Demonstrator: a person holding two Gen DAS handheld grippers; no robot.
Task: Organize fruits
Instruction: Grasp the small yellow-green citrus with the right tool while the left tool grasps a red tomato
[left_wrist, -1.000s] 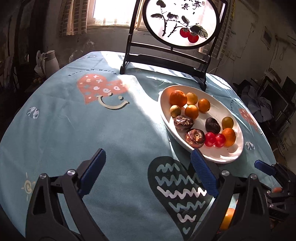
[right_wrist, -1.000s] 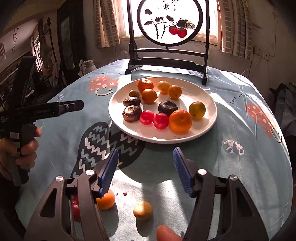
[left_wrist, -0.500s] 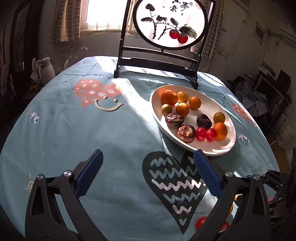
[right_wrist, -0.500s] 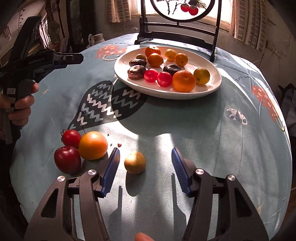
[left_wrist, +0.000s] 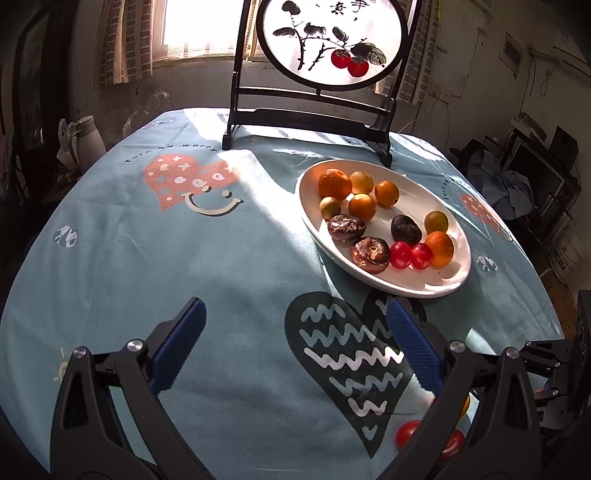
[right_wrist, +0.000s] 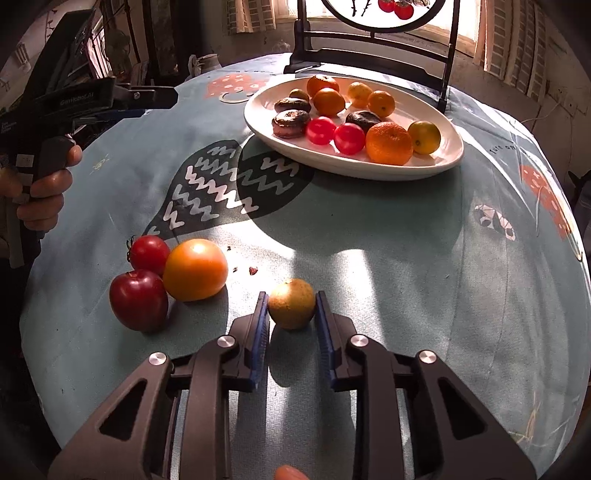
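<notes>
A white oval plate holds several oranges, red tomatoes and dark fruits. On the cloth near me lie a small yellow-brown fruit, an orange tomato, a red apple and a red tomato. My right gripper is shut on the yellow-brown fruit, pads touching both its sides, on the cloth. My left gripper is open and empty above the cloth, left of the plate; it also shows in the right wrist view.
A black-framed round painted screen stands at the table's back edge behind the plate. The round table has a teal cloth with heart prints. A pale jug stands off the table at left. Red tomatoes show behind my left gripper's right finger.
My right gripper has moved down and toward the near edge onto the yellow-brown fruit and closed on it. My left gripper has drifted back and stays open.
</notes>
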